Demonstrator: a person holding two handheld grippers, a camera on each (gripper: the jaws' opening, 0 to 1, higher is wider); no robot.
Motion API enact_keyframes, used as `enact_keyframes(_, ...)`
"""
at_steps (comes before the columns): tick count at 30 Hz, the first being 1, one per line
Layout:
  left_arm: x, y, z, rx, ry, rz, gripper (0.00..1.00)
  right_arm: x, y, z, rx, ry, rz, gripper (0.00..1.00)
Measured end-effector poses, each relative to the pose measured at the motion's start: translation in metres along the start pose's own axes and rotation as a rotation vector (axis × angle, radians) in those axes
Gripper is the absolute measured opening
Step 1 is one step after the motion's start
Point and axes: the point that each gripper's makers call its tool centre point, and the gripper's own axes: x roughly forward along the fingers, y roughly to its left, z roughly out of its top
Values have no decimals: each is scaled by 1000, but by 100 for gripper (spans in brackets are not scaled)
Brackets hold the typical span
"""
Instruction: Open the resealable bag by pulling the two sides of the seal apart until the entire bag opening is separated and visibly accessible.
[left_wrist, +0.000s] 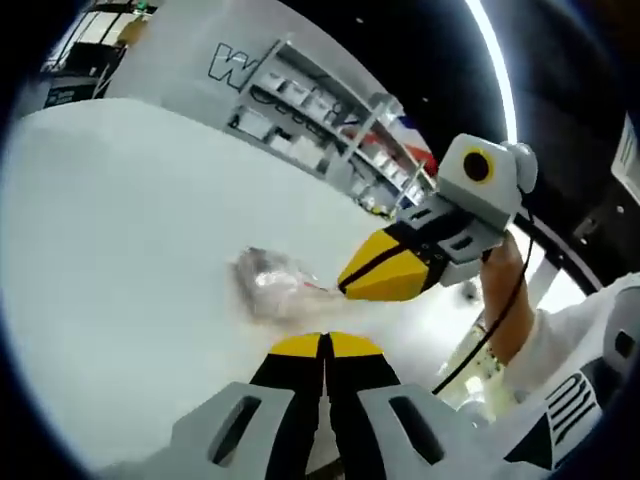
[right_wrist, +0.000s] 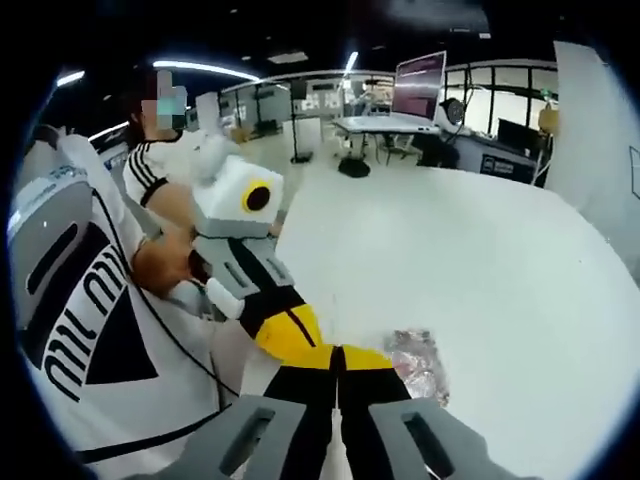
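The left tongs (left_wrist: 325, 345) were seen with their yellow tips pressed together, and the right tongs (right_wrist: 340, 358) likewise closed, each apparently pinched on an edge of the resealable bag (left_wrist: 272, 282), though the actual grip was hidden behind the tips. The bag, a small crumpled clear pouch, lay on the white worktop (left_wrist: 120, 220) just beyond both pairs of tips. No parted opening could be made out, so the pull was judged barely begun, with the whole seal left to separate.
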Motion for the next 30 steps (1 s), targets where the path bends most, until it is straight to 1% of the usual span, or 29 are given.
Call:
enact_keyframes(1, -1, -3, 6, -25, -31, -30, 1, 0, 1, 0, 4, -2, 3, 0)
enact_keyframes(3, -3, -6, 16, -115, -85, -87, 1, 2, 1, -1, 16, -4, -2, 0)
enact_keyframes(4, -4, -5, 17, -146, -90, -95, 2, 2, 0, -2, 21, -6, -5, 0)
enact_keyframes(5, -5, -4, 17, -158, -96, -96, 3, 2, -2, -2, 28, -9, -11, 0)
enact_keyframes(6, -5, -4, 16, -177, -105, -103, 9, 1, -3, -2, 30, -14, -15, 0)
enact_keyframes(7, -5, -6, 17, -231, -108, -125, 14, 1, -3, -2, 31, -18, -15, 0)
enact_keyframes(9, -5, -9, 19, -305, -122, -165, 17, 0, -3, -1, 33, -25, -16, 0)
enact_keyframes(11, -5, -5, 20, -327, -133, -164, 17, 1, -2, -1, 30, -27, -13, 0)
enact_keyframes(12, -5, -1, 22, -350, -147, -154, 16, 1, -2, -1, 26, -29, -12, 0)
enact_keyframes(13, -5, -3, 21, -368, -154, -152, 14, 1, -3, -1, 18, -27, -19, 0)
enact_keyframes(14, -5, -1, 22, -388, -171, -140, 11, 1, -2, -1, 16, -28, -15, 0)
enact_keyframes(15, -5, 1, 23, -386, -168, -141, 8, 1, 0, 1, 18, -36, -9, 0)
enact_keyframes(16, -5, 1, 24, -393, -171, -144, 7, 1, 0, 1, 15, -35, -12, 0)
enact_keyframes(18, -4, -4, 23, -400, -169, -148, 4, 1, -1, 0, 11, -33, -15, 0)
enact_keyframes(23, -3, -5, 22, -417, -157, -155, 2, 2, -2, 0, 8, -34, -18, 0)
enact_keyframes(26, -4, -8, 19, -408, -142, -152, 2, 2, -3, 0, 3, -32, -22, 0)
enact_keyframes(30, -4, -8, 19, -396, -145, -143, 2, 2, -1, 1, -5, -29, -22, 0)
